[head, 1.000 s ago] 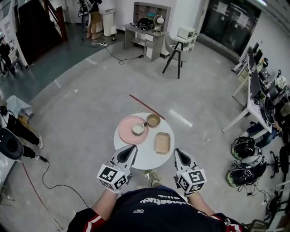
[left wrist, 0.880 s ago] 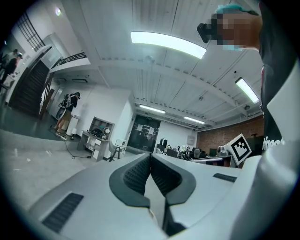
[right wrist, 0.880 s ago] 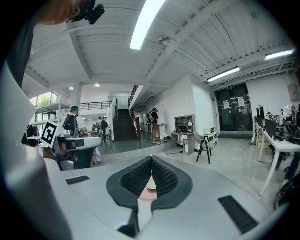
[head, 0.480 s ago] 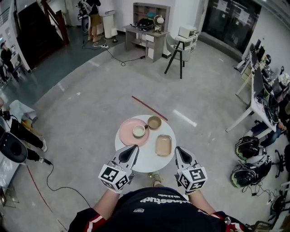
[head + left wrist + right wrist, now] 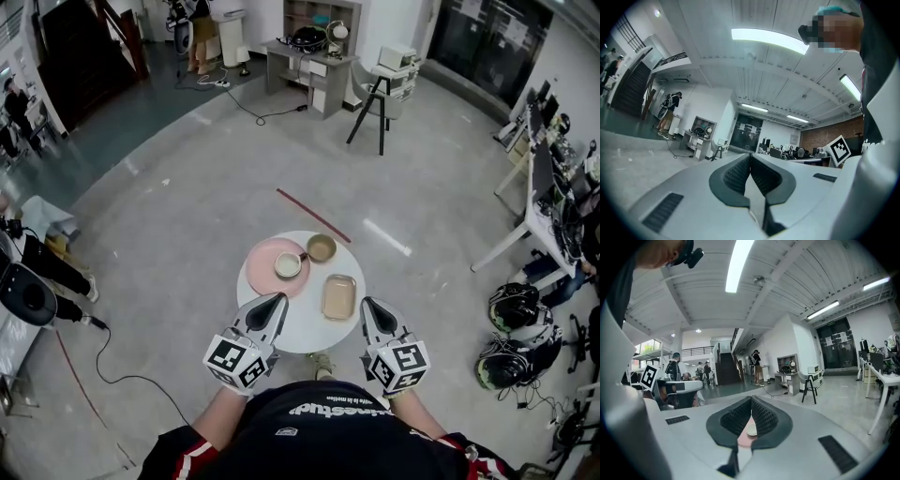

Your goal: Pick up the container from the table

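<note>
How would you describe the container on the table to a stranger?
Find the round white table on the grey floor. On its right side lies the container. It is the only rectangular thing, beige, while the pink plate, white cup and brown bowl are round.

Centre frame: one round white table (image 5: 302, 330). On it: one pink plate (image 5: 262, 277); two bowls, a white bowl (image 5: 288, 265) and a brown bowl (image 5: 321, 247); one tan rectangular container (image 5: 338, 296). Lower frame: two grippers, left gripper (image 5: 278, 299) and right gripper (image 5: 367, 304). Floor, above table: one red stick (image 5: 314, 216). Right edge: two helmets, upper helmet (image 5: 514, 306), lower helmet (image 5: 502, 364).
</note>
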### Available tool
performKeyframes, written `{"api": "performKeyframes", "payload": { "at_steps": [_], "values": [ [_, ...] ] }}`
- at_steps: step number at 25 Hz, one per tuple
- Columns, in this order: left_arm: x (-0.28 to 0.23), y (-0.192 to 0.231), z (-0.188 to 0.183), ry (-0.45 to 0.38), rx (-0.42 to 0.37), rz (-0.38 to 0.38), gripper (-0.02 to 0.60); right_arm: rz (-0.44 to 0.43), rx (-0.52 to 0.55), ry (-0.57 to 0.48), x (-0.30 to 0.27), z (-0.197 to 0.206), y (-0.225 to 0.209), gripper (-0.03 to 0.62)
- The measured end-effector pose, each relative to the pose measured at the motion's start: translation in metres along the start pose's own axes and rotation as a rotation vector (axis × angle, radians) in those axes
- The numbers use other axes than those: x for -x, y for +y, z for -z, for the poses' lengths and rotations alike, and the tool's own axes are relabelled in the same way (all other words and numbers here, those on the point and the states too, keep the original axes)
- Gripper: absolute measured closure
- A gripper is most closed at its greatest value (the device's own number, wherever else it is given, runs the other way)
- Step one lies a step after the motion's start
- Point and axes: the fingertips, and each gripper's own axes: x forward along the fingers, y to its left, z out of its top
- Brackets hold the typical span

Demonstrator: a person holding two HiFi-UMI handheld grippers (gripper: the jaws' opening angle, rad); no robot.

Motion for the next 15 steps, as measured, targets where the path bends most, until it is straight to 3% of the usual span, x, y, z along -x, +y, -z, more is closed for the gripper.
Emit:
{"api": "performKeyframes", "payload": {
  "at_steps": [15],
  "values": [
    [-0.021, -0.008, 0.007, 0.023, 0.004, 0.022, 0.557, 0.012, -0.009, 0.005, 0.003, 0.001, -0.016, 0.465]
  ]
}}
